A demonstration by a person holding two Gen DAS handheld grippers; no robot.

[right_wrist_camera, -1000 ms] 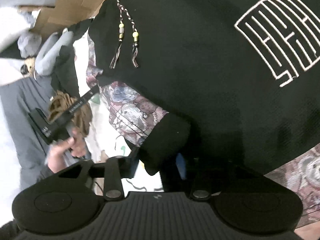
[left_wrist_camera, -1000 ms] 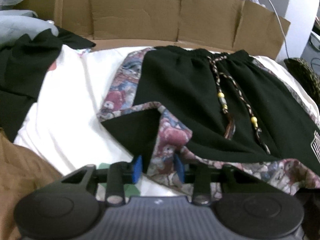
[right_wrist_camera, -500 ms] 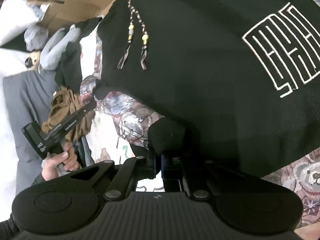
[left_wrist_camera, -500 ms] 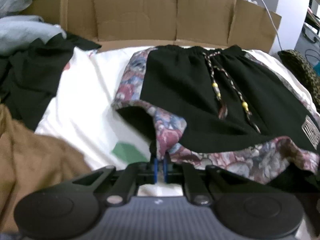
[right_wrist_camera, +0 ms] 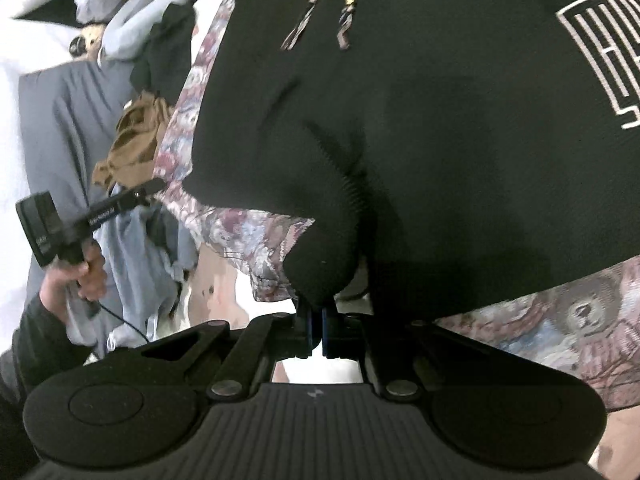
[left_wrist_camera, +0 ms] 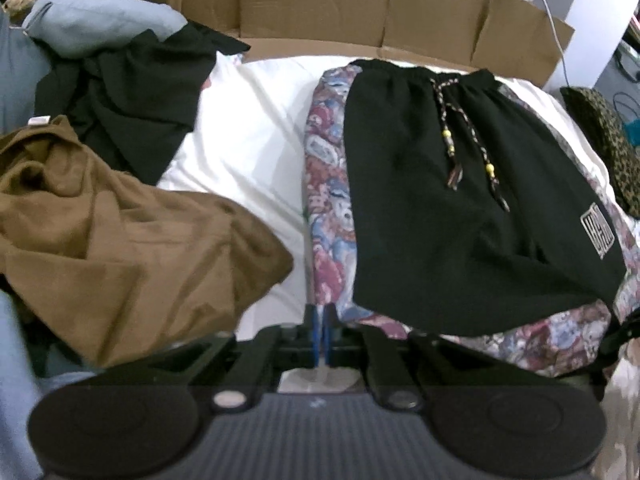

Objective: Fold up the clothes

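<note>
Left tongs [left_wrist_camera: 321, 320] pinching the patterned hem of the black shorts [left_wrist_camera: 460, 208] on the white sheet [left_wrist_camera: 248, 148], right tongs [right_wrist_camera: 316, 322] pinching their black cuff.

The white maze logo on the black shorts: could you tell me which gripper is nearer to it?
Right. The right gripper grips the hem below the logo; the left gripper holds the opposite patterned edge.

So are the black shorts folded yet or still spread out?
Spread out. The black shorts lie with waistband, drawstring and logo showing; both grippers pinch the lower hem, the left gripper at its patterned corner.
</note>
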